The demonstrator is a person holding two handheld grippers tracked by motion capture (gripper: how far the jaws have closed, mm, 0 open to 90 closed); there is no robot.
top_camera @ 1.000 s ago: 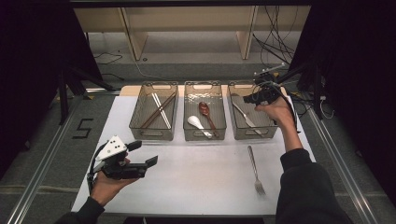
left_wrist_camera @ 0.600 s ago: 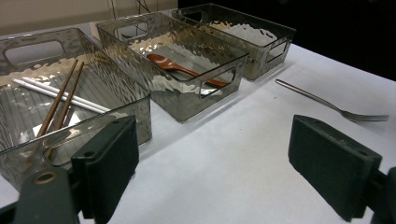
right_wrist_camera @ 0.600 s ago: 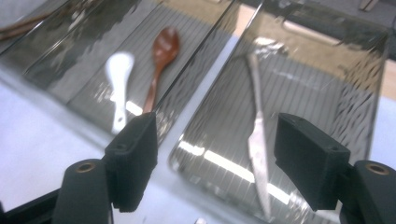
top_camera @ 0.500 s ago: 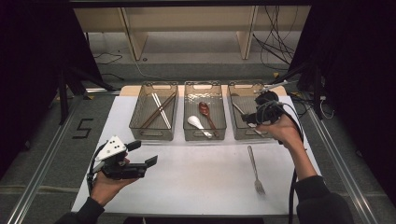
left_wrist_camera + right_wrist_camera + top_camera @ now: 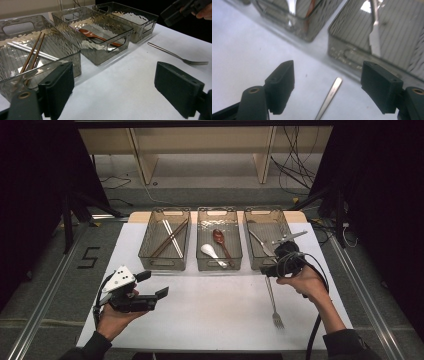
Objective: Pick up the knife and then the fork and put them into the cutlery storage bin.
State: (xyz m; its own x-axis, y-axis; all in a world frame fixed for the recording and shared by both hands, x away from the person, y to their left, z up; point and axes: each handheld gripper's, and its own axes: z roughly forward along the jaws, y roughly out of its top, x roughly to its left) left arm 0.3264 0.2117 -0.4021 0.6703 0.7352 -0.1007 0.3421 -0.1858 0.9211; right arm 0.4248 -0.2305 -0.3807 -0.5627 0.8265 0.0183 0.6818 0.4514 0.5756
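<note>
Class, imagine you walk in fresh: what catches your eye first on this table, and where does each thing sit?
Three clear bins stand in a row at the far edge of the white table. A lone fork lies on the table in front of the right-hand bin. The right gripper hangs open just above its handle.

High view: white table cover (image 5: 200,320) lit evenly from overhead, surroundings left in darkness; only soft shadows are cast. Glare is noted on the rippled walls of the clear bins (image 5: 100,37) beyond the left gripper (image 5: 125,92). In the right gripper view, the fork handle (image 5: 329,96) and bin wall (image 5: 352,55) ahead of the jaws are rendered blurred.
</note>
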